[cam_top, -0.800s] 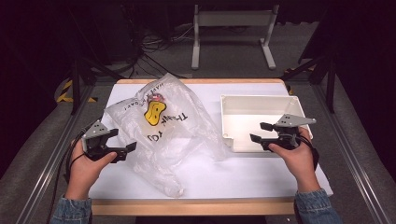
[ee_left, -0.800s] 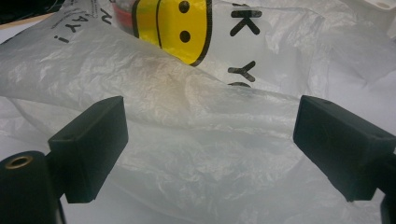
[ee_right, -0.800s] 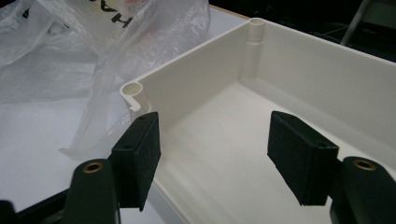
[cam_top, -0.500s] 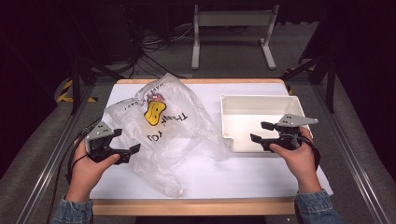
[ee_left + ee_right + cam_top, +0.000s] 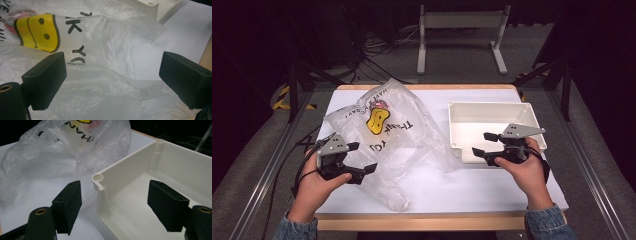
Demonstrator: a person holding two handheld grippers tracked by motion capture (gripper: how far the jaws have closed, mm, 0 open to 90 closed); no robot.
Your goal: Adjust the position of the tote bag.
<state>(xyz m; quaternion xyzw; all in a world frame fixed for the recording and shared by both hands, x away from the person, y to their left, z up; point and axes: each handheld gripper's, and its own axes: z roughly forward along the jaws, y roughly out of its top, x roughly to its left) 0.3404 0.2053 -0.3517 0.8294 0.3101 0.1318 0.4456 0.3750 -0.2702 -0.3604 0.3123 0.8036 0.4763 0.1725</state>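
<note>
Your left gripper (image 5: 359, 157) sits at the near left edge of the plastic bag (image 5: 387, 135), jaws spread wide with crumpled film lying just ahead of and between them, so this hand is the nearer one for a pinch. The bag sprawls across the table's (image 5: 492, 185) left half, its long axis running near to far. Your right gripper (image 5: 486, 144), jaws also spread and empty, hovers over the near left corner of the white bin (image 5: 472, 107), which touches the bag's right edge.

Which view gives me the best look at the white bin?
The high view: the whole bin shows from above, apparently empty, right of the bag. The right gripper view shows its near corner and inside from close up. The left gripper view catches just a corner beyond the bag.
</note>
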